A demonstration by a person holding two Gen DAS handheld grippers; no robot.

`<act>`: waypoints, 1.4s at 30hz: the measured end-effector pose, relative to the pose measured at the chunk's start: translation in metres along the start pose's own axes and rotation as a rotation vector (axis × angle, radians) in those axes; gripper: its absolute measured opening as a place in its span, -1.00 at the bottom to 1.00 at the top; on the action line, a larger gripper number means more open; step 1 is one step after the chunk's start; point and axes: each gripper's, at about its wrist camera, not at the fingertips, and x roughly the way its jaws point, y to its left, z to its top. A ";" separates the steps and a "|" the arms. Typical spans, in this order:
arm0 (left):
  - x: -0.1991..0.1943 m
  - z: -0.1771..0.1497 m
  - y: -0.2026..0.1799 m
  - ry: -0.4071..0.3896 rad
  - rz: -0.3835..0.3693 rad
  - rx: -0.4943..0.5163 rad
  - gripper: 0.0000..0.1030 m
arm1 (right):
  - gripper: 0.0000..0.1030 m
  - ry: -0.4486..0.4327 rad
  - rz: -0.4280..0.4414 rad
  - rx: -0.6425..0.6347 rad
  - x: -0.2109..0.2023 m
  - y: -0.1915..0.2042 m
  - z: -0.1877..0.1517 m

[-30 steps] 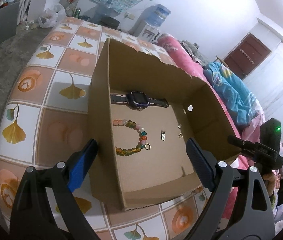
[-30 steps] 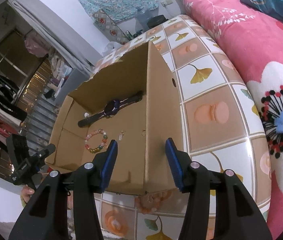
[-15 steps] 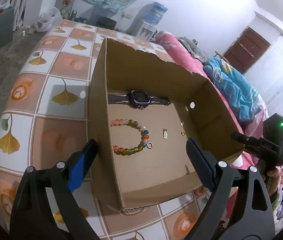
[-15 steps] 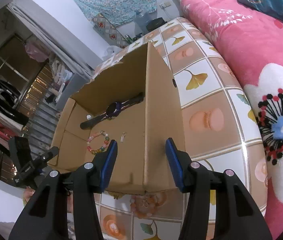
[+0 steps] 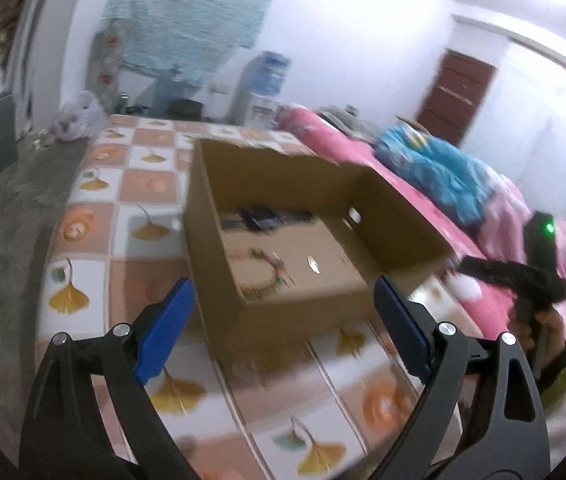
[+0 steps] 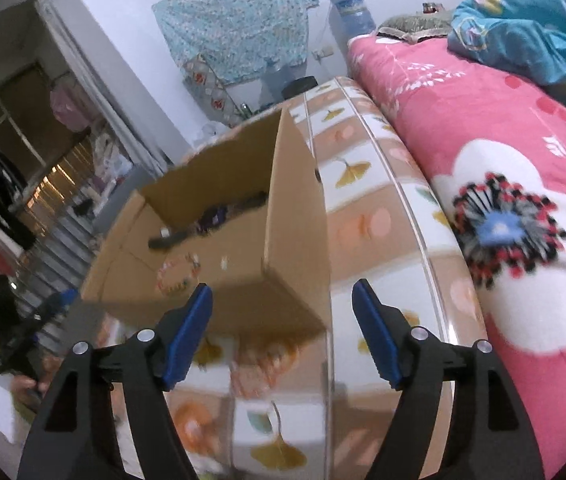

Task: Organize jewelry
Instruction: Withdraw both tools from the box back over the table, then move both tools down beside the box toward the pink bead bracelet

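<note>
A cardboard box (image 5: pixel 295 312) sits open-topped on the tiled surface (image 5: pixel 95 264), a surface patterned with ginkgo leaves and peach squares, and the jewelry lies on the box floor. Nearest the front wall is a beaded bracelet (image 5: pixel 271 276) in mixed colours, curled in an open loop; just to its right lies a small silvery charm (image 5: pixel 314 264), apart from the beads. Farther back, against the rear wall, a dark wristwatch (image 5: pixel 261 218) lies flat with its strap stretched sideways. Both views are smeared by motion, so finer pieces cannot be made out.

The left gripper (image 5: pixel 283 324) hovers in front of the box's near corner with its jaws spread wide and nothing between them — the blue pads stand clear on either side of the box front without touching it. The right gripper (image 6: pixel 281 326) hangs over the box's other near corner, by the side that faces the pink flowered bed (image 6: pixel 503 184); its jaws have just been opening and now gape with nothing held, only the box edge and tiles showing in the gap.

From the left view, the right tool appears at the far right edge, a hand (image 5: pixel 547 320) wrapped round its black body with a green light glowing above. A blue blanket (image 5: pixel 439 168) is bunched on the bed beyond.
</note>
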 end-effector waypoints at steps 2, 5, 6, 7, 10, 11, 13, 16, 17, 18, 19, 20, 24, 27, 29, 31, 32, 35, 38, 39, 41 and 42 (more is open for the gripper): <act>0.001 -0.013 -0.011 0.043 -0.023 0.032 0.71 | 0.38 0.019 -0.022 -0.025 -0.001 0.005 -0.019; 0.016 -0.034 -0.027 0.125 -0.009 0.062 0.71 | 0.40 0.079 -0.045 -0.059 0.009 0.013 -0.046; 0.025 -0.042 -0.033 0.161 0.010 0.084 0.71 | 0.40 0.090 -0.053 -0.067 0.012 0.015 -0.051; 0.034 -0.047 -0.038 0.187 0.041 0.105 0.71 | 0.40 0.101 -0.062 -0.079 0.015 0.017 -0.058; 0.055 -0.058 -0.052 0.237 0.095 0.164 0.71 | 0.40 0.117 -0.102 -0.126 0.023 0.027 -0.073; 0.062 -0.061 -0.055 0.249 0.116 0.175 0.71 | 0.39 0.118 -0.105 -0.136 0.025 0.029 -0.075; 0.070 -0.064 -0.059 0.257 0.124 0.192 0.71 | 0.39 0.117 -0.111 -0.155 0.027 0.035 -0.080; 0.079 -0.068 -0.062 0.262 0.165 0.207 0.71 | 0.25 0.103 -0.114 -0.209 0.029 0.047 -0.085; 0.081 -0.069 -0.062 0.269 0.172 0.209 0.71 | 0.20 0.097 -0.119 -0.240 0.029 0.052 -0.087; 0.084 -0.071 -0.060 0.278 0.185 0.206 0.71 | 0.12 0.093 -0.117 -0.262 0.029 0.055 -0.087; 0.087 -0.072 -0.059 0.287 0.197 0.201 0.71 | 0.02 0.093 -0.110 -0.281 0.031 0.059 -0.087; 0.089 -0.073 -0.057 0.295 0.206 0.197 0.71 | -0.04 0.097 -0.093 -0.302 0.033 0.062 -0.087; 0.095 -0.076 -0.053 0.310 0.229 0.186 0.71 | -0.27 0.121 -0.058 -0.401 0.046 0.078 -0.087; 0.094 -0.077 -0.046 0.300 0.244 0.176 0.71 | -0.40 0.151 -0.048 -0.453 0.058 0.085 -0.087; 0.097 -0.077 -0.045 0.304 0.250 0.174 0.71 | -0.46 0.168 -0.051 -0.472 0.065 0.088 -0.086; 0.099 -0.080 -0.045 0.306 0.265 0.188 0.73 | -0.53 0.185 -0.060 -0.488 0.072 0.089 -0.085; 0.100 -0.081 -0.047 0.307 0.276 0.203 0.73 | -0.54 0.190 -0.063 -0.493 0.075 0.089 -0.085; 0.100 -0.083 -0.046 0.300 0.276 0.209 0.77 | -0.64 0.214 -0.083 -0.518 0.084 0.088 -0.085; 0.100 -0.084 -0.045 0.296 0.280 0.207 0.80 | -0.81 0.233 -0.089 -0.535 0.088 0.087 -0.085; 0.099 -0.085 -0.044 0.295 0.280 0.206 0.81 | -0.81 0.238 -0.074 -0.531 0.088 0.087 -0.084; 0.099 -0.086 -0.044 0.293 0.280 0.206 0.83 | -0.82 0.242 -0.059 -0.501 0.087 0.083 -0.080; 0.099 -0.086 -0.044 0.290 0.281 0.206 0.84 | -0.82 0.237 -0.053 -0.485 0.085 0.080 -0.079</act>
